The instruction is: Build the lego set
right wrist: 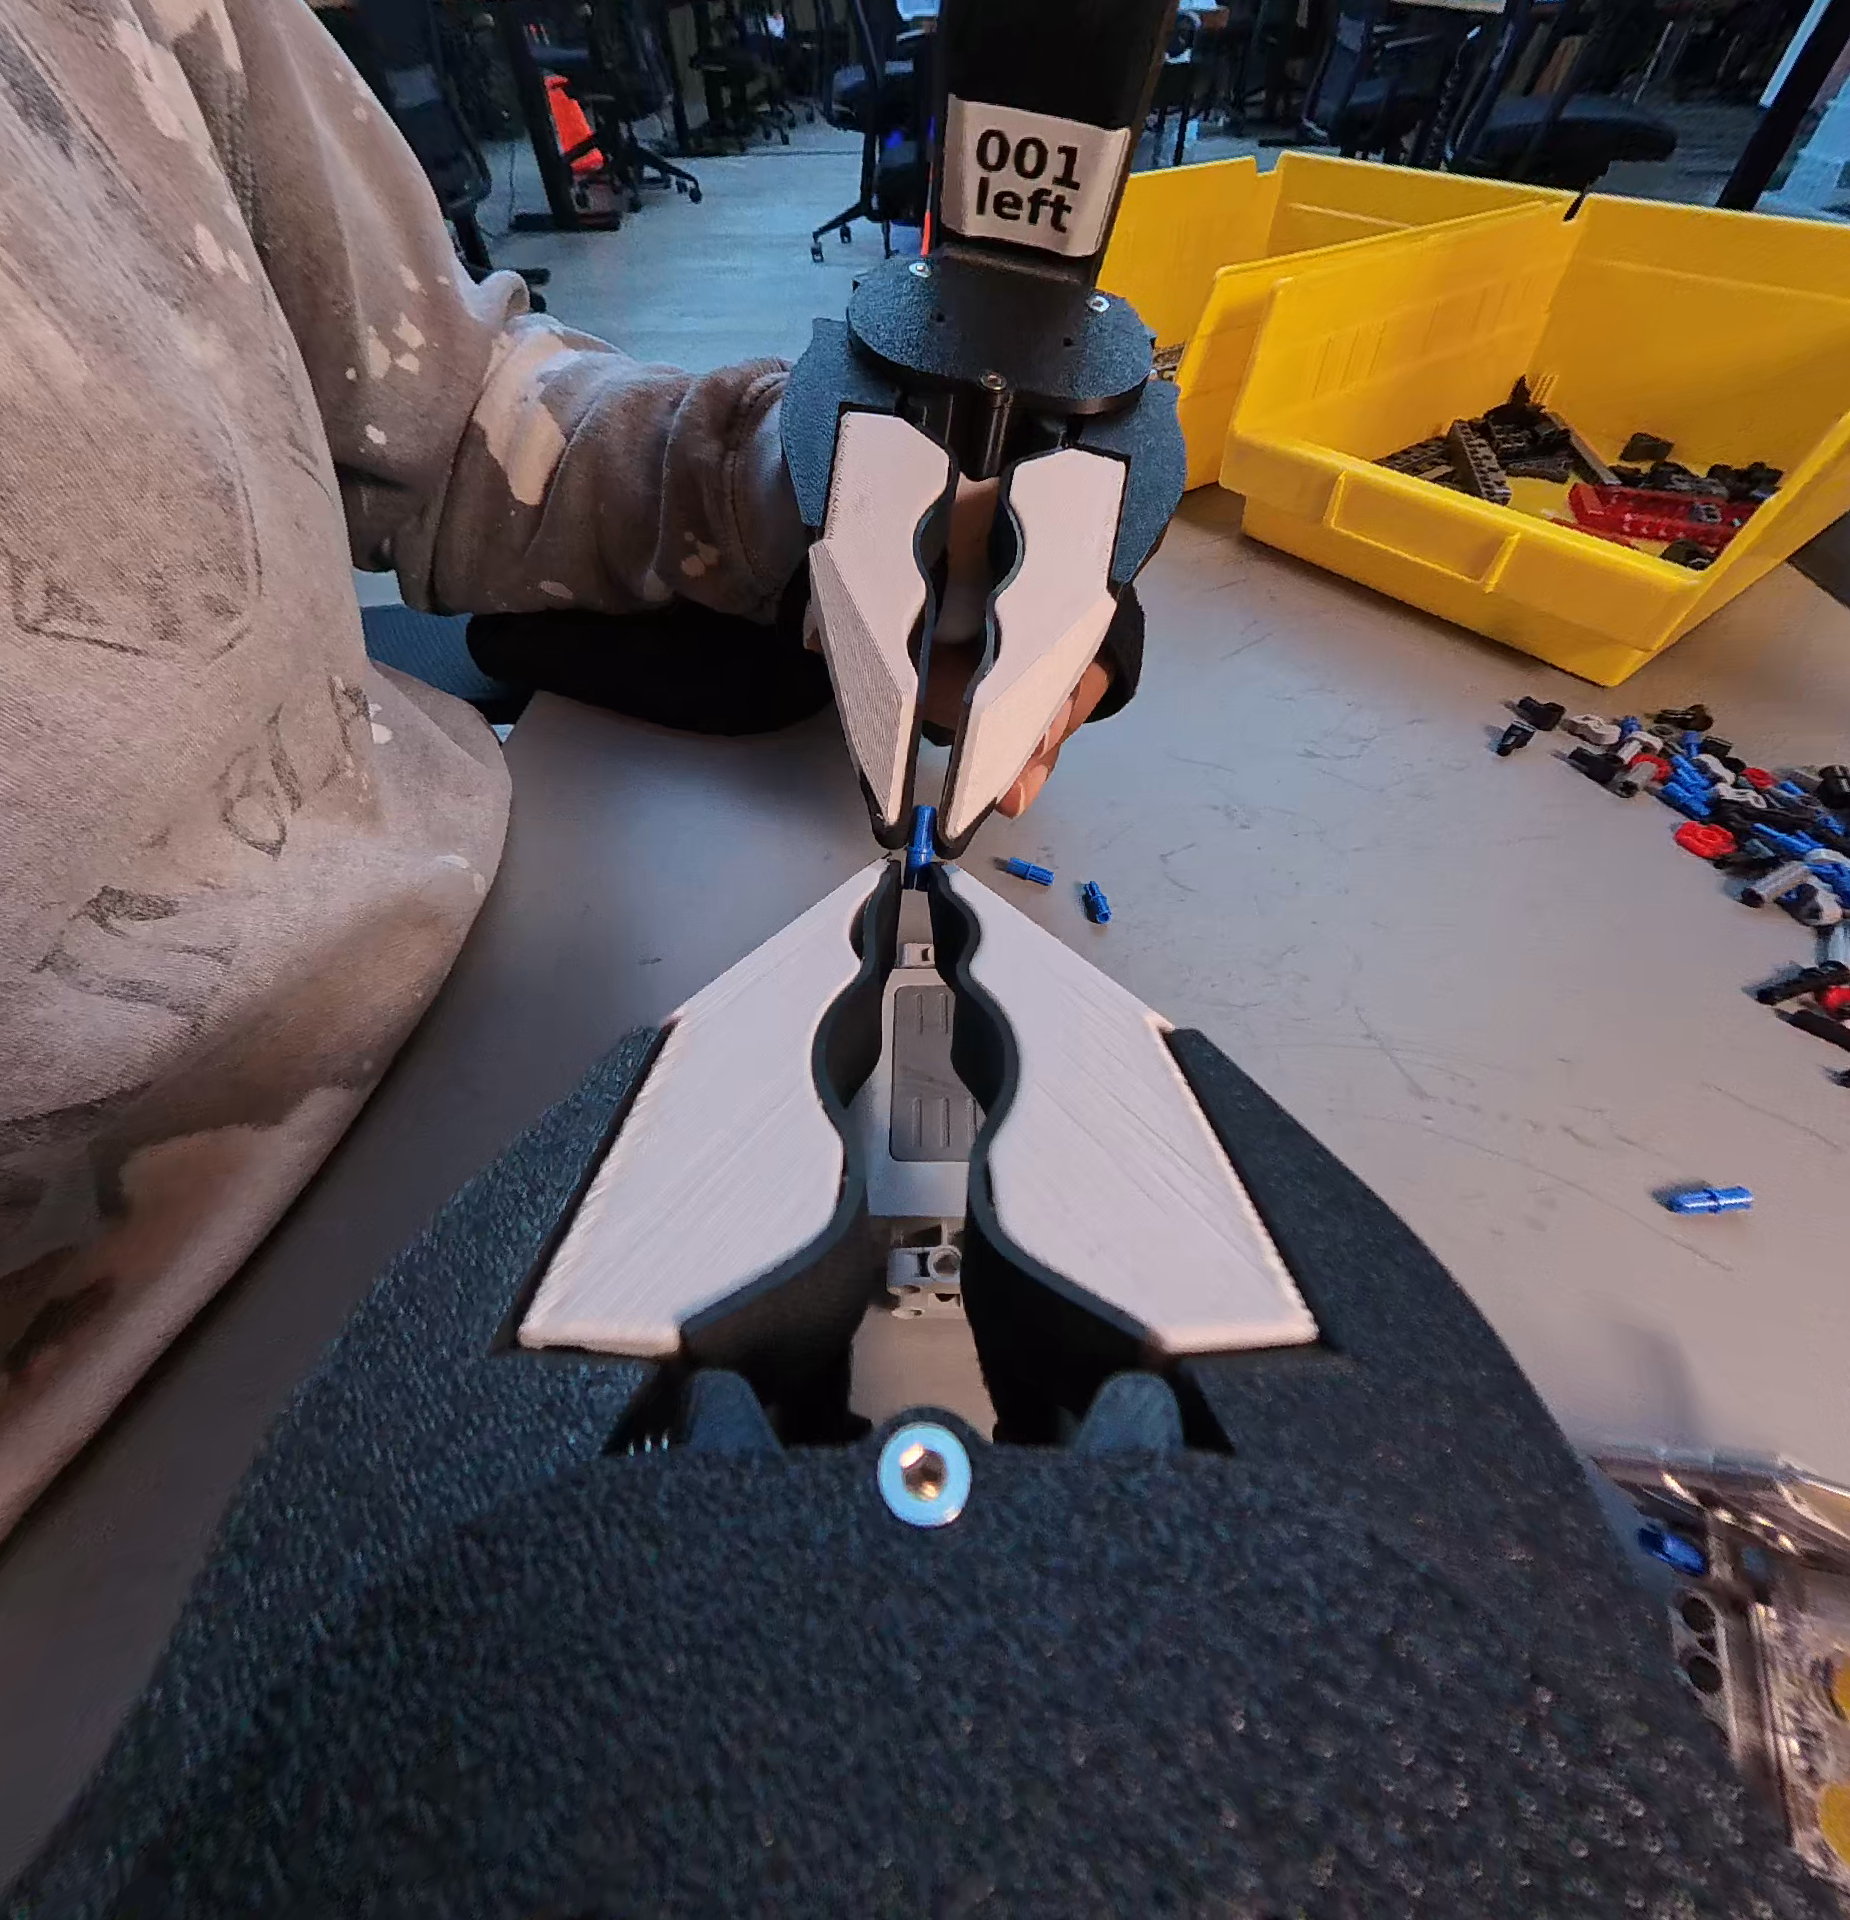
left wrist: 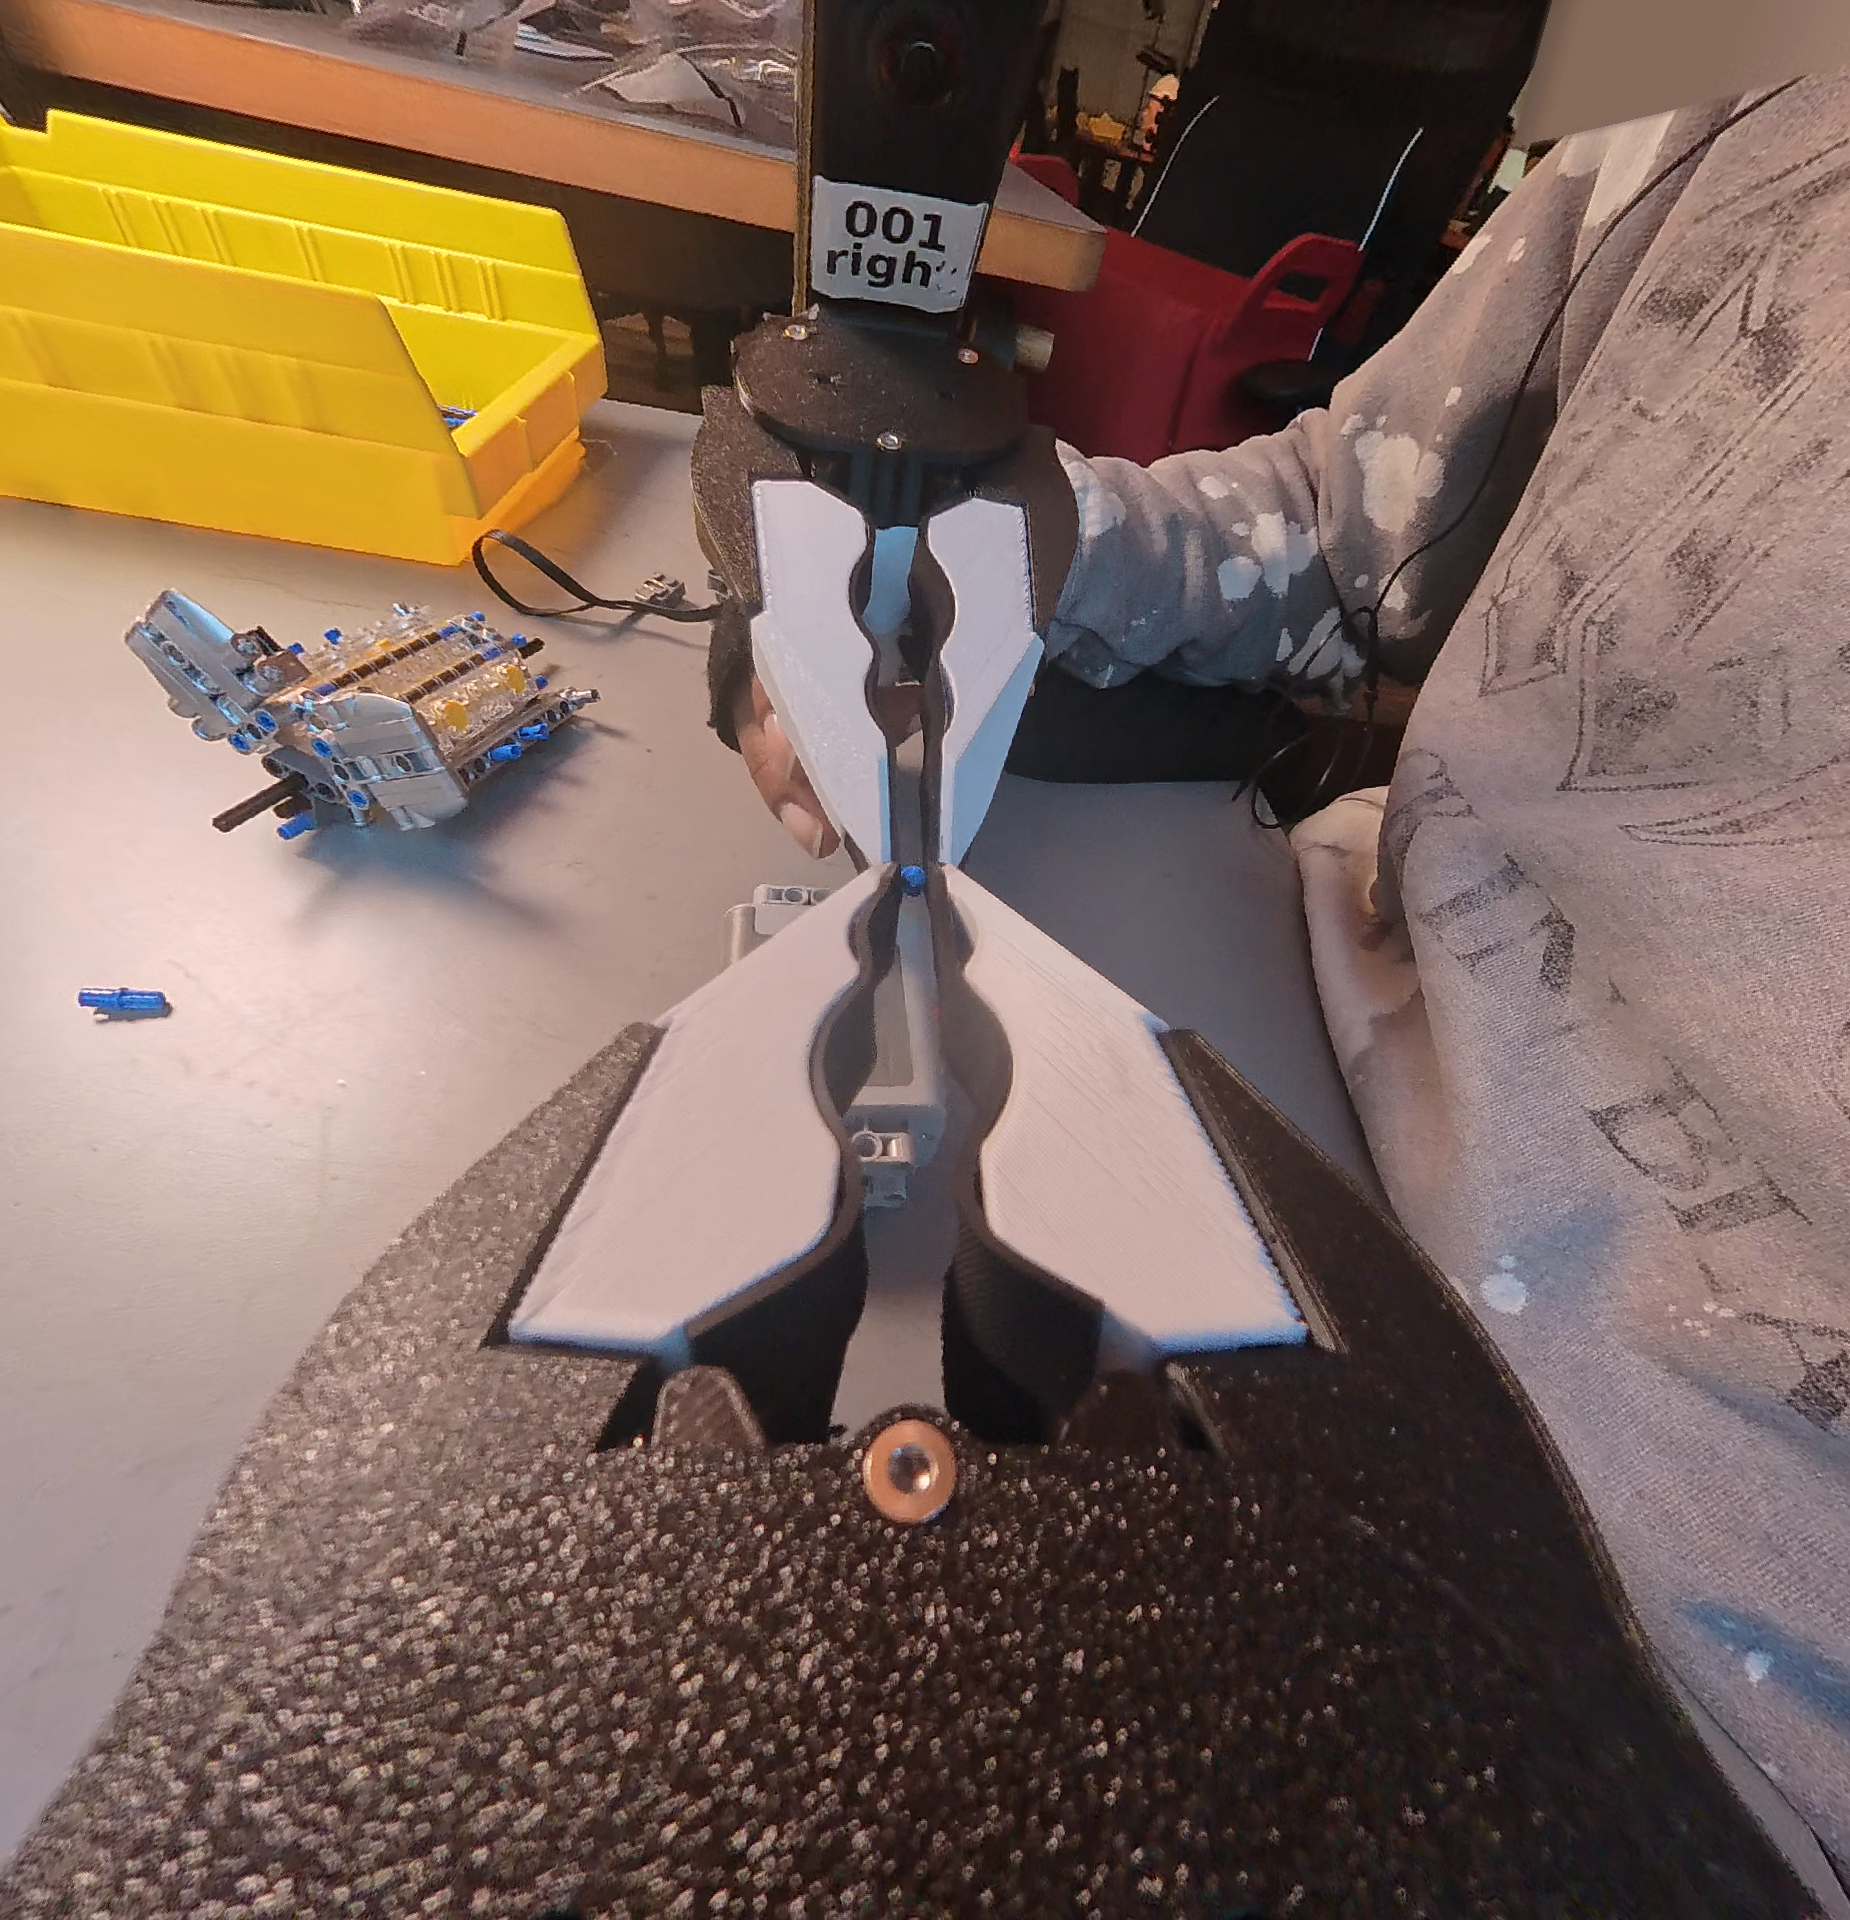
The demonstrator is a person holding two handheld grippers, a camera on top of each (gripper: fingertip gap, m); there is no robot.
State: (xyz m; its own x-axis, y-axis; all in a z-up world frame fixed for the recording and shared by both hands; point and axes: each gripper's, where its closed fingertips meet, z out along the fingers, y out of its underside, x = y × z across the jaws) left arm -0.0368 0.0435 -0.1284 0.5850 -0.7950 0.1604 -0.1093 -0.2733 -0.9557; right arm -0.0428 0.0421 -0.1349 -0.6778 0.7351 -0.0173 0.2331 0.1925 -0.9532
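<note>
While both grippers meet tip to tip over the grey table (right wrist: 1316, 987), one short blue plastic pin (right wrist: 921, 831) sits between them, off the table. The left gripper (left wrist: 905, 883) is clamped on the pin, its two white ribbed fingers nearly together. The right gripper (right wrist: 913, 871) has its fingers drawn close around the pin's other end, but I cannot tell if they actually grip it. Both have grainy black housings and wavy black inner pads. Under the grippers one grey boxy block (right wrist: 926, 1091) with holed lugs lies on the table. In the right wrist view three more loose blue pins lie right of the tips: two near (right wrist: 1030, 871) (right wrist: 1095, 902) and one farther right (right wrist: 1710, 1200). There is a scattered pile (right wrist: 1752, 810) of small black, blue and red parts at far right. Two yellow plastic bins (right wrist: 1420, 520) stand far right, and the nearer one holds black and red pieces. In the left wrist view one grey, studded, beam-built model (left wrist: 360, 707) with yellow and blue bits sits far left. One thin black cable (left wrist: 547, 592) lies behind it and one loose blue pin (left wrist: 121, 1000) lies near left. Mottled grey sleeves (left wrist: 1212, 551) lead to both handles.
</note>
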